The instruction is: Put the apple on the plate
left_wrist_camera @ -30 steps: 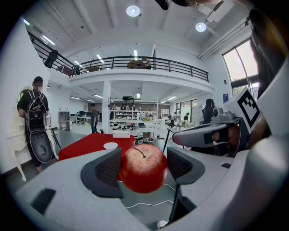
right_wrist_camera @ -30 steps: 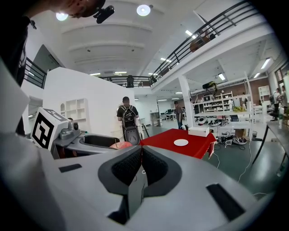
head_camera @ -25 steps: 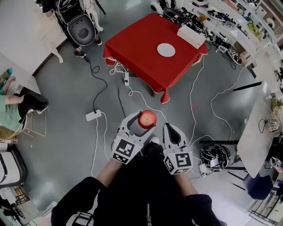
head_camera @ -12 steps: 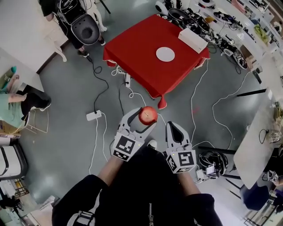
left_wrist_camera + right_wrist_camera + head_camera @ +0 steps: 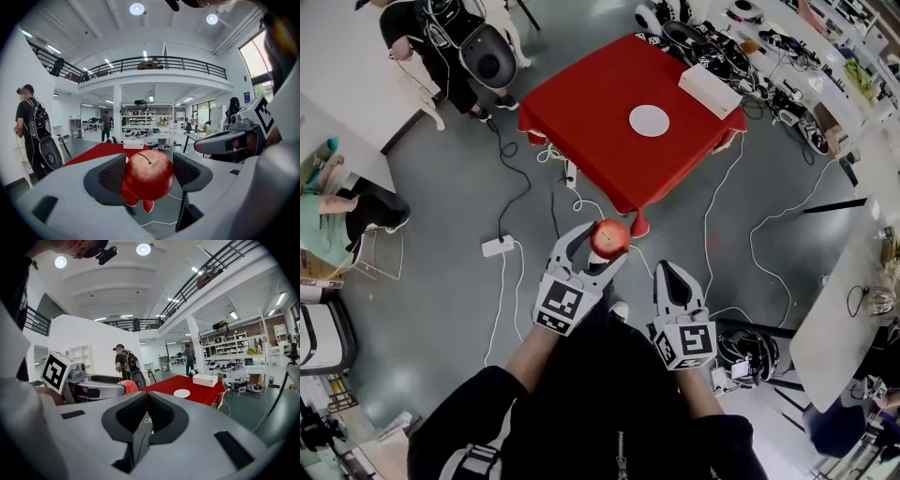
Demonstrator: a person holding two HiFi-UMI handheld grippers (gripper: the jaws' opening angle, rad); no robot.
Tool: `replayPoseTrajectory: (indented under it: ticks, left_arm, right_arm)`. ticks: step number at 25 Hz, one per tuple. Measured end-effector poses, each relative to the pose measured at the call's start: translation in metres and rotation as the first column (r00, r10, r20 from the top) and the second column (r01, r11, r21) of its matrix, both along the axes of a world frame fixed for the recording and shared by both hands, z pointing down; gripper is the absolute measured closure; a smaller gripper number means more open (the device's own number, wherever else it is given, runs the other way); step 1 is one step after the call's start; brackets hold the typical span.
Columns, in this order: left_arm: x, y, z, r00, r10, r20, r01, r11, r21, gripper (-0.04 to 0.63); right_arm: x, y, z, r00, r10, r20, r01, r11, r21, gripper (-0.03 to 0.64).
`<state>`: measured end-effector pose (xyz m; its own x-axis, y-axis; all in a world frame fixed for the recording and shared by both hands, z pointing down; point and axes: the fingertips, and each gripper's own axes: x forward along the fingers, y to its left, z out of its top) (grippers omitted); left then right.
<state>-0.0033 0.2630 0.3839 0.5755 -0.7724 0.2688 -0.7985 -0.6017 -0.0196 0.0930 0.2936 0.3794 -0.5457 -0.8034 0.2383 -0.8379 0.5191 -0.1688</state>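
A red apple [image 5: 609, 239] [image 5: 147, 172] sits between the jaws of my left gripper [image 5: 598, 246] [image 5: 147, 174], which is shut on it and held in the air over the grey floor. Ahead stands a table with a red cloth [image 5: 581, 103] [image 5: 206, 392], and a white round plate [image 5: 649, 120] [image 5: 181, 393] lies near its middle. My right gripper [image 5: 667, 277] [image 5: 147, 412] hangs beside the left one, shut, with nothing between its jaws. In the right gripper view the apple [image 5: 130, 387] shows at the left.
A white box [image 5: 709, 86] lies on the table's far side. Cables and a white power strip [image 5: 498, 246] trail over the floor between me and the table. A person with a backpack [image 5: 441, 37] stands at the table's left. Cluttered benches line the right side.
Both grippers and the apple have come closer to the red table; the left gripper still holds the apple, and the table sits nearer in the head view.
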Motion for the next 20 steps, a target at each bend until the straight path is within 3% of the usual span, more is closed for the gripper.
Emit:
replayPoseTrajectory:
  ticks: [20]
  left_arm:
    - [0.015, -0.085, 0.019, 0.999, 0.043, -0.027, -0.043, 0.999, 0.001, 0.284]
  right_arm:
    - [0.008, -0.068, 0.017, 0.999, 0.034, -0.03, -0.034, 0.999, -0.01, 0.604]
